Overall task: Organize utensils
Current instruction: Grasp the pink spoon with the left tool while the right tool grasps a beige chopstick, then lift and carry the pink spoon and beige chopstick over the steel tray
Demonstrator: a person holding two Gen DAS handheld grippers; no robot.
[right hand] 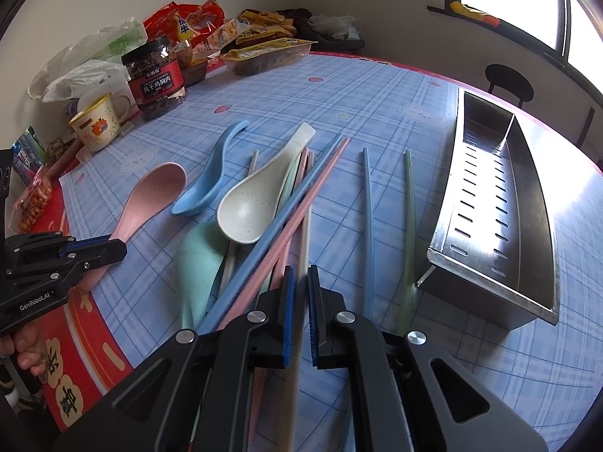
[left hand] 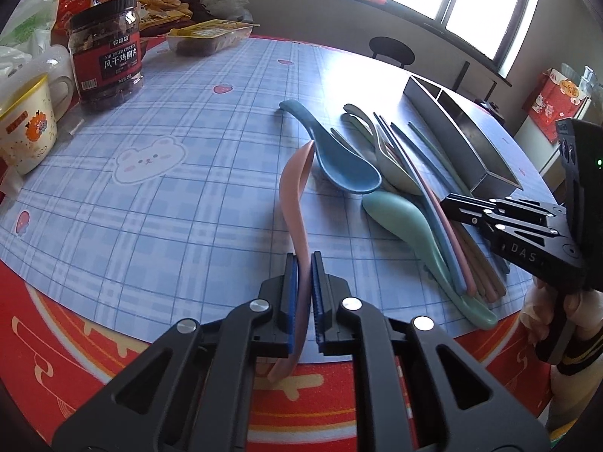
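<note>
My left gripper (left hand: pixel 305 260) is shut on the handle of a pink spoon (left hand: pixel 294 188), whose bowl rests on the blue checked mat (left hand: pixel 169 207). From the right wrist view that gripper (right hand: pixel 113 248) sits at the left edge, holding the pink spoon (right hand: pixel 158 188). My right gripper (right hand: pixel 300 275) is shut on a cream chopstick (right hand: pixel 306 226) at the near end of the pile. Beside it lie a blue spoon (right hand: pixel 211 180), a white speckled spoon (right hand: pixel 248 207), a green spoon (right hand: pixel 199 260) and several pink, blue and green chopsticks. A steel perforated holder (right hand: pixel 542 188) with two compartments lies to the right.
At the mat's far left stand a jar of dried chicken (left hand: pixel 107 56) and a cream mug (left hand: pixel 26 128), with snack bags (right hand: pixel 196 22) behind them. A dark stool (left hand: pixel 392 51) is beyond the table. A hand (left hand: pixel 546 301) holds the right gripper's grip.
</note>
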